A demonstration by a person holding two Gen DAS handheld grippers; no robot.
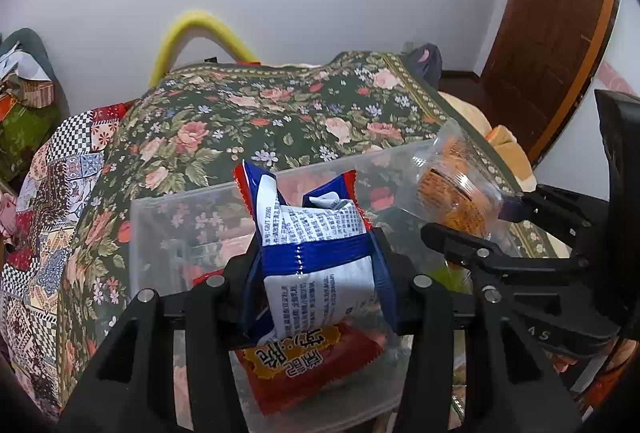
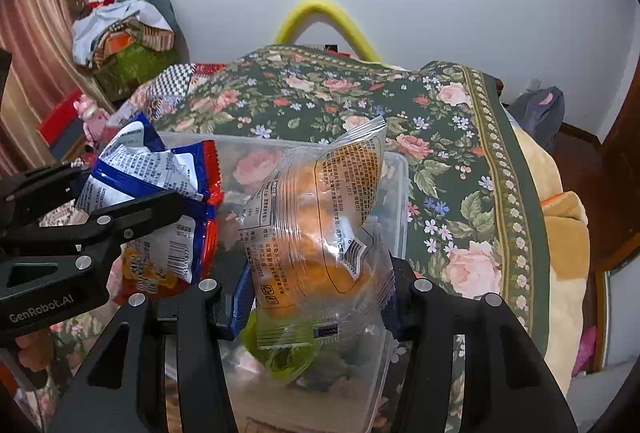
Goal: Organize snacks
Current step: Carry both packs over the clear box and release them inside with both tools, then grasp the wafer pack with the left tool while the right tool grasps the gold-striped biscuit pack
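Observation:
My left gripper (image 1: 316,273) is shut on a blue, white and red snack packet (image 1: 316,229) and holds it over a clear plastic bin (image 1: 188,209). The packet also shows in the right wrist view (image 2: 152,193). My right gripper (image 2: 316,297) is shut on a clear packet with orange snacks (image 2: 320,217) over the same bin (image 2: 396,193). That packet shows at the right of the left wrist view (image 1: 452,189), with the right gripper (image 1: 516,229) beside it. A red snack packet (image 1: 304,369) lies in the bin below, and a green packet (image 2: 284,357) lies under the right gripper.
The bin stands on a dark green floral cloth (image 1: 256,113) over a table or bed. A patchwork cloth (image 1: 52,193) lies at the left. A yellow curved tube (image 2: 320,17) leans on the white wall behind. A wooden door (image 1: 552,25) is at the right.

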